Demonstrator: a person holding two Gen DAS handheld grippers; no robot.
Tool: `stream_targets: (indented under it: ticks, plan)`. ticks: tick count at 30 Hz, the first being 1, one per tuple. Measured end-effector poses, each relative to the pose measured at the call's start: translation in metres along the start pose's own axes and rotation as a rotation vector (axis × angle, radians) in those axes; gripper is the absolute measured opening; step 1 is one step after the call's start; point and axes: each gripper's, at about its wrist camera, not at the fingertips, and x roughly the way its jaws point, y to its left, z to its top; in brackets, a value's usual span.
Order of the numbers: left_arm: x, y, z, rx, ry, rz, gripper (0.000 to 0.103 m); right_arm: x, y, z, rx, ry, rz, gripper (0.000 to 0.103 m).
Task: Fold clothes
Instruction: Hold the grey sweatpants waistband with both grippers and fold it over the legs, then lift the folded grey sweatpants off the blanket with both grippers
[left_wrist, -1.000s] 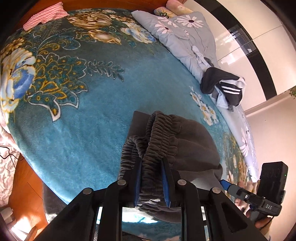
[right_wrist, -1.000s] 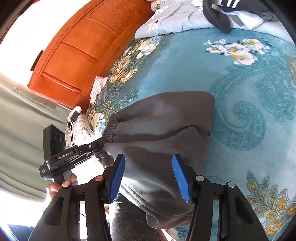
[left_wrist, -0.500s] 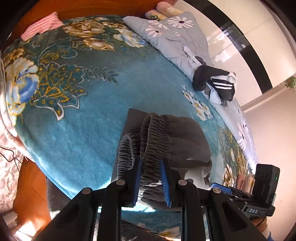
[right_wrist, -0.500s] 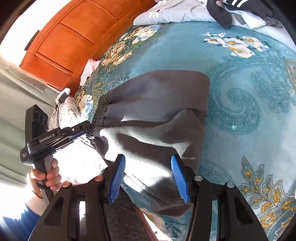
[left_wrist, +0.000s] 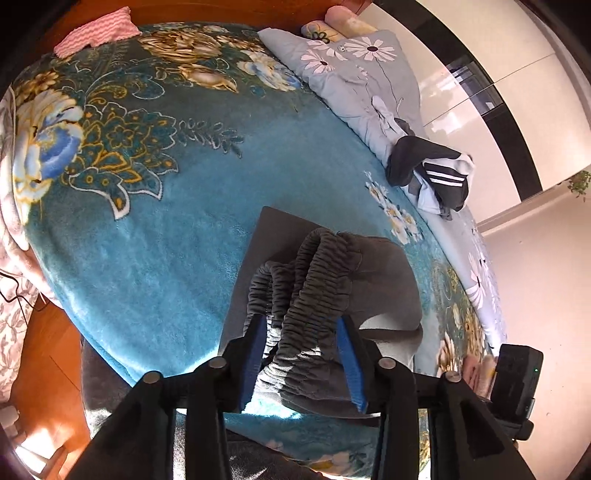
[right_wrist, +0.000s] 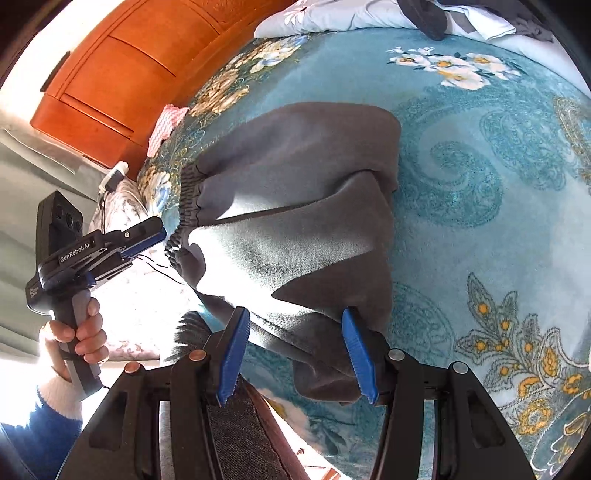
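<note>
Grey sweatpants (left_wrist: 354, 273) lie folded on the teal floral blanket (left_wrist: 166, 229), near the bed's front edge. Their gathered elastic waistband (left_wrist: 314, 295) runs between the blue pads of my left gripper (left_wrist: 300, 325), which is open. The right wrist view shows the same sweatpants (right_wrist: 295, 184), with the left gripper (right_wrist: 155, 232) at the waistband end and a hand on its handle. My right gripper (right_wrist: 295, 321) is open and straddles the near fold of the fabric at the opposite end. The fabric under both grippers hangs partly over the bed's edge.
A black garment with white stripes (left_wrist: 432, 173) lies on a grey daisy-print quilt (left_wrist: 362, 81) at the far right. A pink cloth (left_wrist: 96, 35) sits by the wooden headboard (right_wrist: 122, 66). The wooden floor (left_wrist: 48, 369) shows below the bed's left edge.
My left gripper's fingers have spread apart and let go of the waistband, which now sits loosely between them. The right gripper stayed open and the sweatpants settled flatter on the blanket.
</note>
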Motion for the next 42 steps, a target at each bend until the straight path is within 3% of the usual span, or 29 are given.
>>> stream_targets:
  ticks: [2,7,9,14,17,20,22,23,25,28,31,35,38,42]
  plan:
    - [0.002,-0.004,-0.001,0.012,0.004,-0.014,0.045,-0.007,-0.010,0.003,0.037,-0.025,-0.010,0.053]
    - [0.030,-0.054,-0.004,0.203,0.056,-0.064,0.045,-0.015,-0.037,0.011,0.164,-0.064,-0.022,0.053]
    - [0.045,-0.062,-0.003,0.239,0.073,-0.034,0.045,-0.015,-0.032,0.019,0.153,-0.076,-0.014,0.053]
    - [0.073,-0.038,0.001,0.164,0.091,0.002,0.045,-0.006,-0.009,0.048,0.074,-0.117,0.002,0.053]
    - [0.078,-0.037,0.000,0.171,0.102,0.011,0.044,0.019,-0.004,0.059,0.063,-0.079,-0.012,0.055]
    - [0.064,-0.037,0.002,0.128,0.096,-0.037,0.044,0.036,-0.001,0.063,0.035,-0.051,-0.049,0.064]
    - [0.045,-0.027,0.006,0.091,0.047,-0.074,0.045,0.033,0.001,0.064,0.011,-0.038,-0.051,0.064]
    - [0.036,-0.021,0.007,0.074,0.020,-0.087,0.054,0.029,0.000,0.063,-0.003,-0.038,-0.041,0.064]
    - [0.026,-0.002,0.010,0.036,-0.001,-0.049,0.075,0.016,-0.007,0.059,0.002,-0.065,-0.007,0.064]
    - [0.029,0.033,0.008,-0.059,0.043,0.001,0.077,0.004,-0.032,0.048,0.088,-0.097,0.040,0.067]
    - [0.044,0.050,0.004,-0.104,0.098,-0.037,0.083,0.011,-0.067,0.034,0.266,-0.081,0.099,0.069]
    - [0.069,0.053,0.003,-0.074,0.127,-0.094,0.091,0.027,-0.088,0.021,0.414,-0.082,0.269,0.089]
    - [0.081,0.060,0.005,-0.062,0.141,-0.140,0.100,0.041,-0.087,0.022,0.433,-0.074,0.371,0.089]
    - [0.087,0.060,0.008,0.033,0.187,-0.194,0.103,0.051,-0.085,0.030,0.382,-0.077,0.403,0.096]
